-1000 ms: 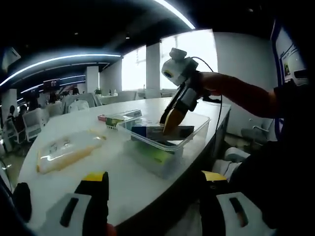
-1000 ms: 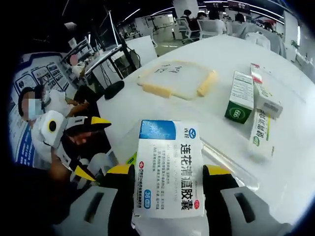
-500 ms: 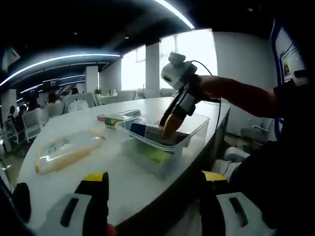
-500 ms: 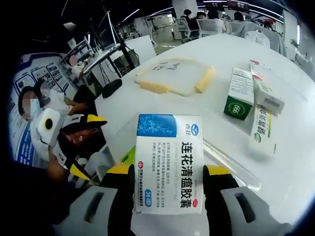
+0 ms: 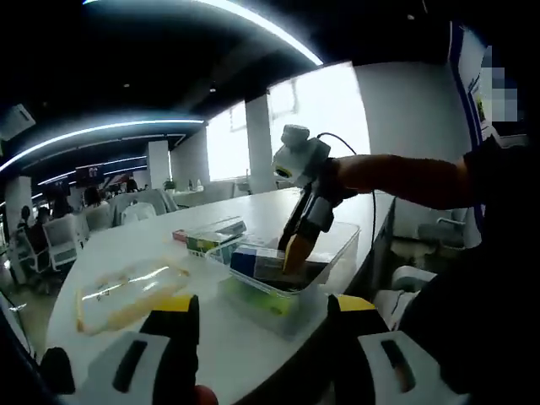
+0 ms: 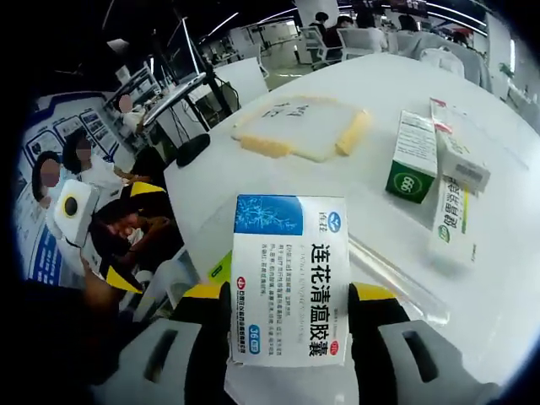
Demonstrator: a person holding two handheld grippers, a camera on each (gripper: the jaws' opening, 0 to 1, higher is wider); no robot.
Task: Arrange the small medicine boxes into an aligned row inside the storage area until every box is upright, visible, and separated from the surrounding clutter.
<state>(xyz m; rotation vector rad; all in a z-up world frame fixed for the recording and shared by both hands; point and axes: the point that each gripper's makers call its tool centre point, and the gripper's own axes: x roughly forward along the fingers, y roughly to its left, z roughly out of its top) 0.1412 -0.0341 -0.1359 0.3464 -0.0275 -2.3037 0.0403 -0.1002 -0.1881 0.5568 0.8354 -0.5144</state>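
In the right gripper view, the right gripper (image 6: 289, 325) has its two yellow-tipped jaws clamped on the sides of a white and blue medicine box (image 6: 288, 278), held face-up to the camera just above the clear plastic storage bin (image 6: 396, 283). A sliver of a green box (image 6: 220, 268) shows beside it, lower in the bin. Past the bin, on the white table (image 6: 337, 181), a green-ended box (image 6: 412, 157) lies flat beside two long white boxes (image 6: 458, 194); whether these touch one another is hard to tell at this angle. Farther off lies a clear lid with yellow edges (image 6: 302, 128). At the left of this view the left gripper (image 6: 135, 240) hangs off the table edge, a hand (image 6: 126, 226) gripping it. In the left gripper view, the left gripper's own jaws (image 5: 261, 316) stand apart with nothing between them, low over the near table edge. Beyond them the bin (image 5: 342, 240) sits with the right gripper (image 5: 297, 245) reaching down into it on the blue and white box (image 5: 253, 260), the person's sleeve (image 5: 405, 177) behind. Farther along the table are the lid (image 5: 126, 291) and the loose boxes (image 5: 207, 236).
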